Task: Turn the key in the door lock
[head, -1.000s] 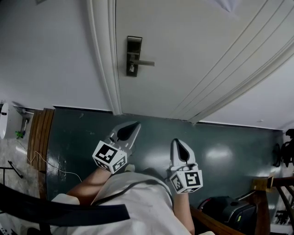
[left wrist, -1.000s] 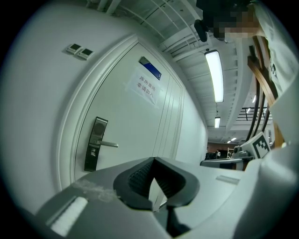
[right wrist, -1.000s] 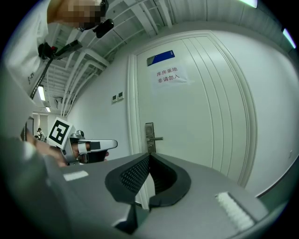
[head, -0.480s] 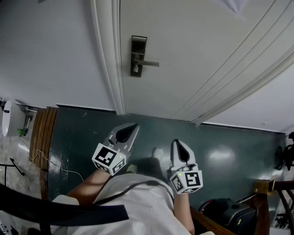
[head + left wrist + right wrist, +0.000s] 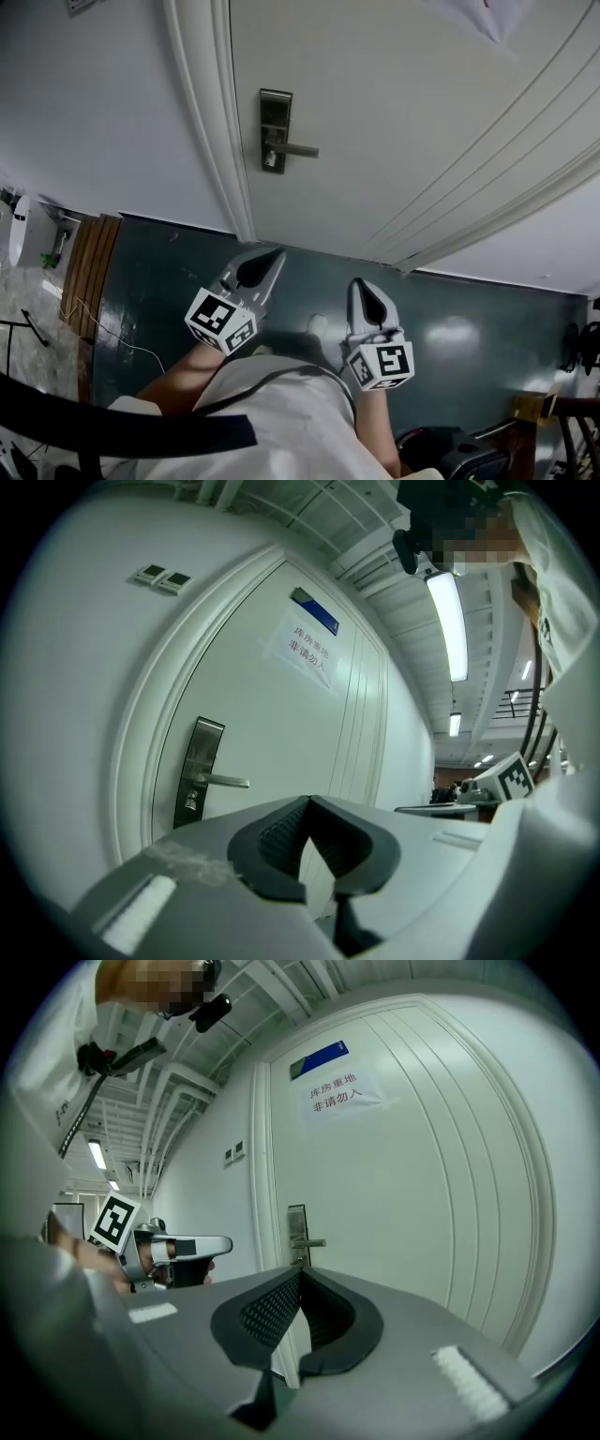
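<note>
Head view downward; all toward door (image 5: 394, 122)

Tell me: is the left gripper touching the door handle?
No, the left gripper hangs well short of the door handle.
</note>
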A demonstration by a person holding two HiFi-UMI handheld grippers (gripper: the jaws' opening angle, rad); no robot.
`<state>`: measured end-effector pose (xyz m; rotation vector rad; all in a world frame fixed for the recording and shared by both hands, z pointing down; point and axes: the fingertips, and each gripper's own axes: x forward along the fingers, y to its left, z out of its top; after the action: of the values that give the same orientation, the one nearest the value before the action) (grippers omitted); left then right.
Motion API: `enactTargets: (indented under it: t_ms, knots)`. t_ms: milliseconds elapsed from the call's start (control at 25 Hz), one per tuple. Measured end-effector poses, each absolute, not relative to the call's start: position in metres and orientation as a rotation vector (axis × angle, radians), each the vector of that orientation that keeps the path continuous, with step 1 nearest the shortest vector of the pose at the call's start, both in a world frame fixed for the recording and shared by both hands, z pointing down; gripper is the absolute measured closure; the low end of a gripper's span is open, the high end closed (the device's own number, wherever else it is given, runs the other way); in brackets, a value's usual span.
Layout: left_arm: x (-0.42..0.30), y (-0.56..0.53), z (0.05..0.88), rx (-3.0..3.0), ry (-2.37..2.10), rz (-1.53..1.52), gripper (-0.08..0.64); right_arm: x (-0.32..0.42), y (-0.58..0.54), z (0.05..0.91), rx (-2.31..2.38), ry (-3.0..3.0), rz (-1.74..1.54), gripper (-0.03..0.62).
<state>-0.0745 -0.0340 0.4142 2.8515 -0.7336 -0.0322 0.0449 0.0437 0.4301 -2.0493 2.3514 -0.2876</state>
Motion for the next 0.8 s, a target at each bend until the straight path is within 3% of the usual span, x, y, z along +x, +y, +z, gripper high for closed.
enactTargets:
  t_ms: [800]
  knots:
    - [0.023,-0.103,0.426,2.735,-1.061,0.004,0.557,0.141,-0.045,0.438,-1.747,2.627,-0.314,0.584]
